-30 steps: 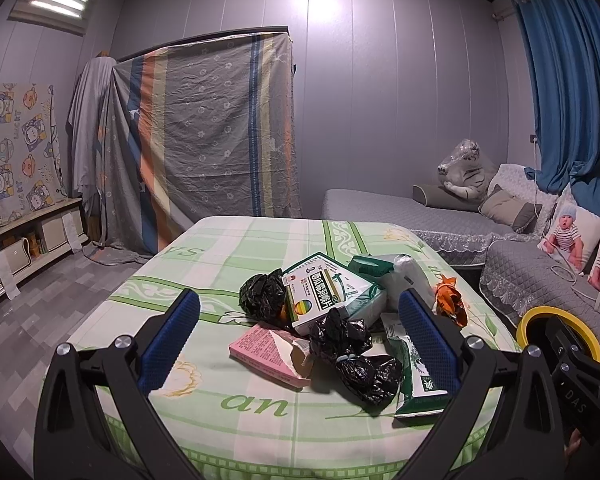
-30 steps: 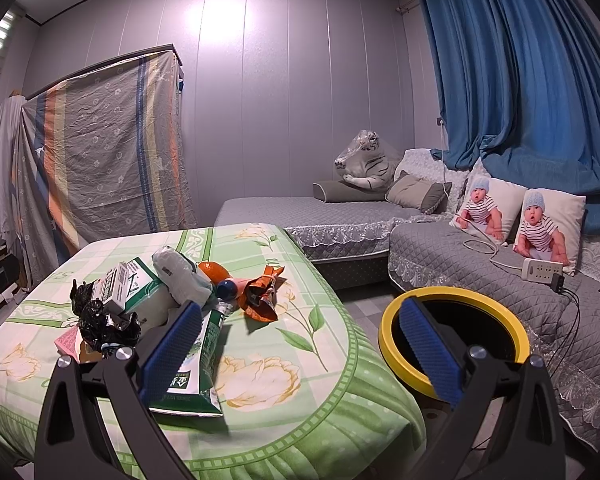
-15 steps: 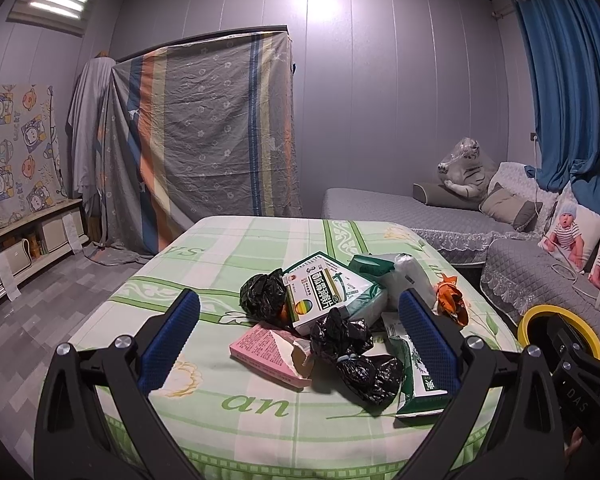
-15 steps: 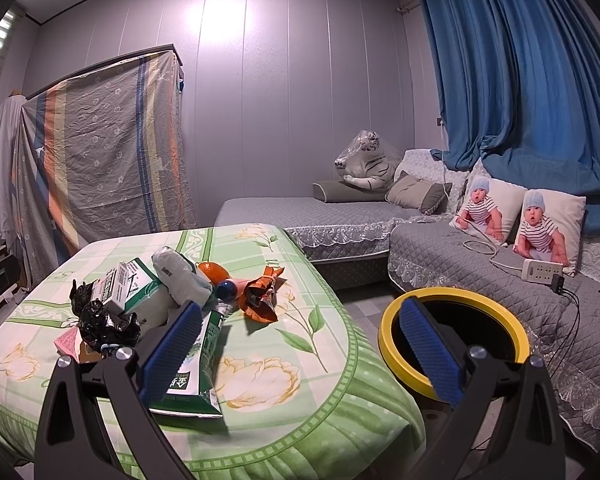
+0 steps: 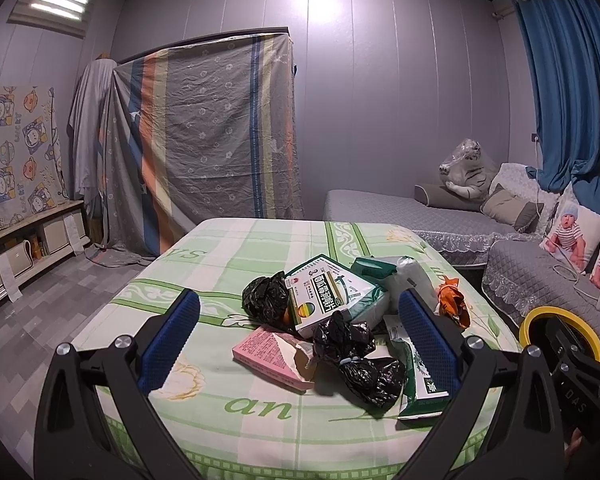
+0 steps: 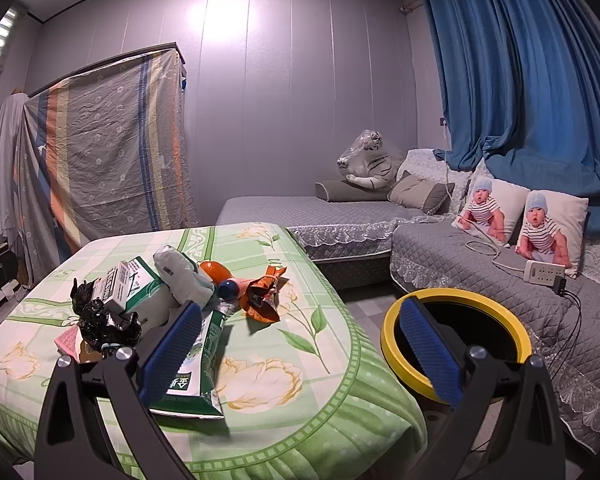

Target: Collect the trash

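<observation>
Left wrist view: left tool (image 5: 298, 336) spread wide, empty; trash pile (image 5: 340, 320) on counter (image 5: 204, 420) directly ahead between its fingers. Right wrist view: right tool (image 6: 300, 344) spread wide, empty; trash pile (image 6: 172, 296) ahead-left, yellow-rimmed bin (image 6: 456, 344) ahead-right.

My finger pads (image 5: 169, 344) are blue on black frames. Tablecloth (image 5: 260, 412): pale green checks with yellow flowers. On it: pink carton (image 5: 266, 354), two black crumpled bags (image 5: 364, 364), white-green medicine box (image 5: 328, 300), orange wrapper (image 6: 265, 296). Bin (image 6: 456, 340): yellow rim, black inside. Curtain (image 6: 520, 80) blue.
</observation>
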A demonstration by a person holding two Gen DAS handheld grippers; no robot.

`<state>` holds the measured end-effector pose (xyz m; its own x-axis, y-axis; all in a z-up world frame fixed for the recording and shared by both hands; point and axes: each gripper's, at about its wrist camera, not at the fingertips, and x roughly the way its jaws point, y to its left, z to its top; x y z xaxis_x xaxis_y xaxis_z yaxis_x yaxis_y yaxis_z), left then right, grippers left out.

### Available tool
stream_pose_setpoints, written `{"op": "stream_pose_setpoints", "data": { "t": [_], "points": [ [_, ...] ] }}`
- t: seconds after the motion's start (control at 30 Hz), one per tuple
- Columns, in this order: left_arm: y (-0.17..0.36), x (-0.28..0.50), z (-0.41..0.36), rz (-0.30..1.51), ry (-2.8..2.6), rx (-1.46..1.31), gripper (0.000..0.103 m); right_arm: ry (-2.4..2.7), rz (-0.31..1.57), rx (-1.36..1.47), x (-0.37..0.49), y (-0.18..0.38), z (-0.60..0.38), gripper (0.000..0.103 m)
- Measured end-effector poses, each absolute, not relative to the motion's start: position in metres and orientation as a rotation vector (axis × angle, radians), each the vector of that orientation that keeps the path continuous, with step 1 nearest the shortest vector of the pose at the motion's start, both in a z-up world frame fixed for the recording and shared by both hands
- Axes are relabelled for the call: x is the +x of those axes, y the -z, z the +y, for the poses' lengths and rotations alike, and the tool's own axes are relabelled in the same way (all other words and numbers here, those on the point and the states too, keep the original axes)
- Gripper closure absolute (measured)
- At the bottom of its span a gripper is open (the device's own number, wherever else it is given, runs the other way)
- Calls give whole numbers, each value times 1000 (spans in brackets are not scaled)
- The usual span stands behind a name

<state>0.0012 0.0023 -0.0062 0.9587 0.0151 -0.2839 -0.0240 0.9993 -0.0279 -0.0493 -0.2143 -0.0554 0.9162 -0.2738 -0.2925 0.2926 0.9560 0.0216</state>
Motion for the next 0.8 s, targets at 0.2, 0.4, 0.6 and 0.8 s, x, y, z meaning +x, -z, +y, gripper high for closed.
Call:
{"op": "stream_pose_setpoints", "data": {
  "t": [0.2,0.4,0.6,0.8],
  "points": [
    [6,3,6,297,-18,-37,8,245,303,63,-42,53,-214,7],
    [16,7,14,351,54,-55,8,13,295,3,-10,44,-215,7],
    [38,33,39,463,57,-87,8,-336,357,-176,50,40,-197,7],
    [68,60,74,619,168,-249,8,-450,473,-179,124,35,-183,7]
  ]
}}
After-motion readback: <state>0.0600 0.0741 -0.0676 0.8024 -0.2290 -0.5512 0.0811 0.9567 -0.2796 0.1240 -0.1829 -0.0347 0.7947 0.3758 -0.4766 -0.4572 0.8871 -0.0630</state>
